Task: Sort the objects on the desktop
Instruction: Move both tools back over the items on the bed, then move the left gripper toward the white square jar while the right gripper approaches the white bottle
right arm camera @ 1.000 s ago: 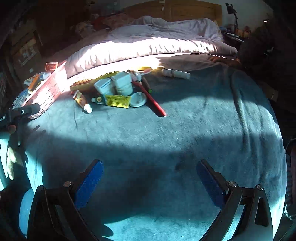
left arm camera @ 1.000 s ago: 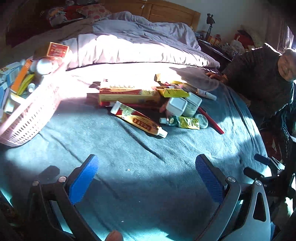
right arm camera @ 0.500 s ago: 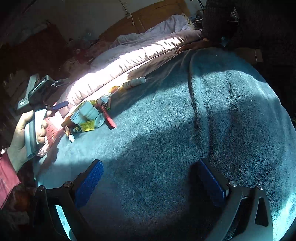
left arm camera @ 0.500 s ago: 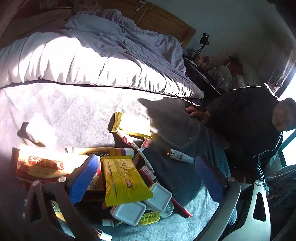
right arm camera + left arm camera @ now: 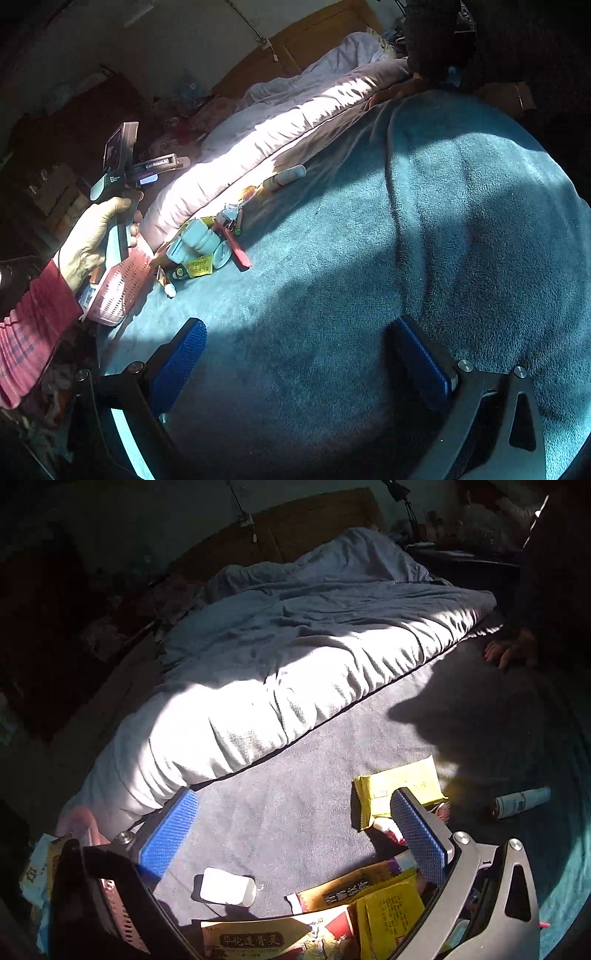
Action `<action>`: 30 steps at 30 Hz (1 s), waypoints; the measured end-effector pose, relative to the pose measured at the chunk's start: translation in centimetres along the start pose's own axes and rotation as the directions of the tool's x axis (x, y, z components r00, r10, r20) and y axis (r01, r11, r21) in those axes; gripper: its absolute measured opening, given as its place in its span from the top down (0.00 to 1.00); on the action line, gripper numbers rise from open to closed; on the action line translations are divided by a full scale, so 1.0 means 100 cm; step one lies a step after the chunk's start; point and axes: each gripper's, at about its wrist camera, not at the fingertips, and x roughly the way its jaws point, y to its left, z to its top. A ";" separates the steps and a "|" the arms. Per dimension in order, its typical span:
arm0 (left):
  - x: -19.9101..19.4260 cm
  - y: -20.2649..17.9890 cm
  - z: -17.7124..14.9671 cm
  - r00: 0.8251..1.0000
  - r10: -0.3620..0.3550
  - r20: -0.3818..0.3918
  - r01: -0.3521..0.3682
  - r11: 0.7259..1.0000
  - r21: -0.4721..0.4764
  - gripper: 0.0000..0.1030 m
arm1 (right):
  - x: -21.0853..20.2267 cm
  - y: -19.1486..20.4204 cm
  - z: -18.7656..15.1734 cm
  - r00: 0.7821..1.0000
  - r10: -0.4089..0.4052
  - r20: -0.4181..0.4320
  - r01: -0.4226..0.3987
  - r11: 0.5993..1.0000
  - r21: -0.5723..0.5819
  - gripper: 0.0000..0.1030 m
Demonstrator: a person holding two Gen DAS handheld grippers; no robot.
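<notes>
My left gripper [image 5: 291, 834] is open and hovers low over the far edge of the clutter pile, with nothing between its blue pads. Just below it lie a white pill bottle [image 5: 227, 886], a gold box [image 5: 347, 886], a yellow sachet [image 5: 391, 915] and a printed medicine box [image 5: 255, 939]. A yellow packet [image 5: 399, 794] sits beside the right pad. My right gripper [image 5: 299, 365] is open above bare teal blanket, far from the pile [image 5: 207, 243]. The pink basket [image 5: 118, 284] stands to the left of the pile.
A folded grey quilt [image 5: 258, 686] borders the pile at the back. A small white spray tube [image 5: 522, 801] lies apart to the right. Another person's hand [image 5: 509, 650] rests on the blanket far right. A hand [image 5: 92, 236] holds the left gripper's handle above the basket.
The left gripper moved forward from the blanket's near edge to just over the pile and turned toward the quilt. The right gripper's view swung left, bringing the hand and left gripper into sight.
</notes>
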 end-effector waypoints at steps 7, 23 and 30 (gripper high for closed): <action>-0.016 -0.083 -0.092 0.990 -0.073 -0.118 0.115 0.909 0.401 0.07 | -0.003 -0.002 0.001 1.000 0.018 0.010 -0.018 1.000 0.010 0.00; -0.139 0.023 -0.142 0.925 -0.379 0.012 0.374 0.907 -0.196 0.00 | -0.002 0.000 0.000 1.000 0.024 0.016 -0.024 1.000 0.013 0.00; -0.093 0.004 -0.160 0.830 -0.548 -0.103 0.454 0.772 -0.445 0.00 | -0.001 0.002 0.000 1.000 0.007 0.005 -0.007 1.000 0.006 0.00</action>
